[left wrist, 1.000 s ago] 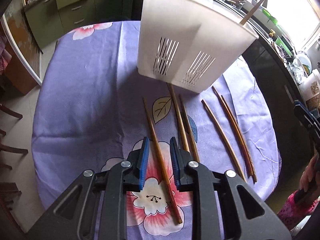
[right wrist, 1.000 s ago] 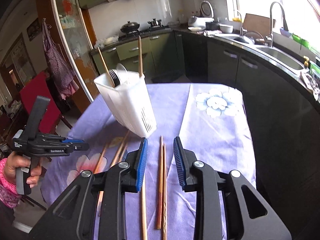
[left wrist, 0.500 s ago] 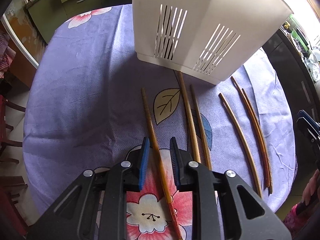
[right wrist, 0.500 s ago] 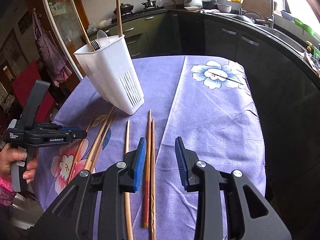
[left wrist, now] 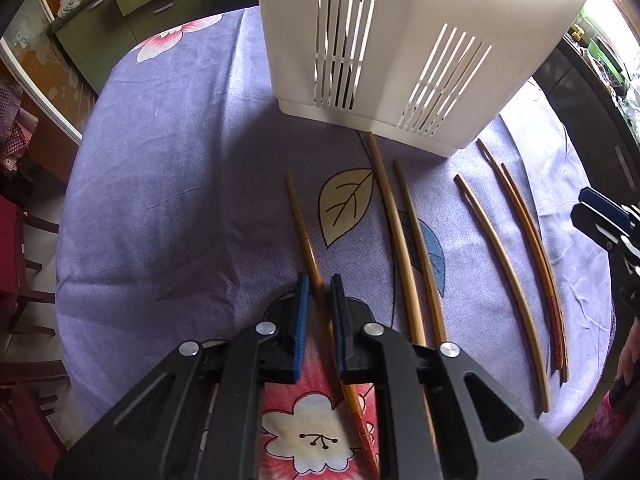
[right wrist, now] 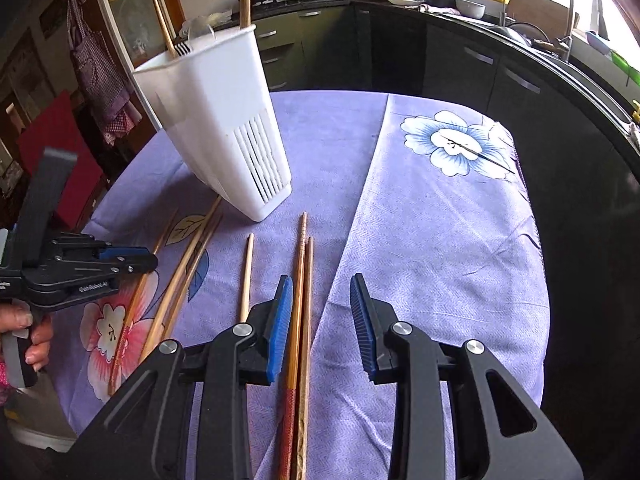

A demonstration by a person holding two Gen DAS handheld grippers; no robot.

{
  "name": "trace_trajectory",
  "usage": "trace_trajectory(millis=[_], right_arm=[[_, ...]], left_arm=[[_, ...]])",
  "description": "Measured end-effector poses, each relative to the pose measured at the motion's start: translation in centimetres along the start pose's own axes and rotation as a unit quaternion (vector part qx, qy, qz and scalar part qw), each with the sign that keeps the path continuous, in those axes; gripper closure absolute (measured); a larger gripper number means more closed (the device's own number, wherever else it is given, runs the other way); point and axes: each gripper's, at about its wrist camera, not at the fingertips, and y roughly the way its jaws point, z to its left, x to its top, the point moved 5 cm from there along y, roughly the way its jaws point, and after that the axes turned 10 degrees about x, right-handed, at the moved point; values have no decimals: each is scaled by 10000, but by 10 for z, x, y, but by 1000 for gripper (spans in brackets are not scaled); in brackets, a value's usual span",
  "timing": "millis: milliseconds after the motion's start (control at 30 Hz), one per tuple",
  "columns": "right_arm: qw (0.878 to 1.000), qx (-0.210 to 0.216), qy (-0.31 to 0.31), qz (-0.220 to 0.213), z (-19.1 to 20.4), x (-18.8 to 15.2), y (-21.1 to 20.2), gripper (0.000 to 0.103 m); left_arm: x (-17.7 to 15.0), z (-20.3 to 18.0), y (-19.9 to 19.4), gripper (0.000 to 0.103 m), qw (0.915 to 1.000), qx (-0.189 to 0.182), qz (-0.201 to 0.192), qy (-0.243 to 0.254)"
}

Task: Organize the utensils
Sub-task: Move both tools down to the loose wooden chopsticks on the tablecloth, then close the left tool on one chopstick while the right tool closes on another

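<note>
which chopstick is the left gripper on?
The lone chopstick farthest from the right gripper, running between the left gripper pads; the other five lie in the open.

1. My left wrist view looks steeply down past my left gripper [left wrist: 318, 296], close over the tablecloth [left wrist: 160, 168]; the white holder [left wrist: 400, 40] fills its top.
2. My right wrist view tilts less, facing across the table towards the kitchen counter [right wrist: 520, 52].
3. Both share the holder and the chopsticks [right wrist: 298, 280]; each sees the other gripper.
</note>
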Motion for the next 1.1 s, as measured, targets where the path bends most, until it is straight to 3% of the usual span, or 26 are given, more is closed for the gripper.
trace_trajectory(millis=[167, 267, 467, 867, 967, 1100], right_arm=[[9998, 11, -16, 215, -11, 0, 25, 74], [9994, 197, 91, 267, -17, 0, 33, 80], [9971, 663, 227, 294, -19, 5, 38, 82], [9977, 134, -212, 625, -11, 11, 55, 83], [9961, -74, -532, 705, 0, 10, 56, 91], [9945, -164, -598, 843, 5, 8, 62, 91]], left_arm=[[-2, 5, 0, 94, 9999, -31, -6, 138], [-2, 5, -1, 94, 9998, -23, -25, 174], [-3, 4, -1, 94, 9997, -40, -37, 231], [-4, 2, -1, 94, 9995, -8, -73, 300], [-5, 2, -2, 94, 9995, -8, -86, 299], [-6, 2, -2, 94, 9995, -6, -88, 310]])
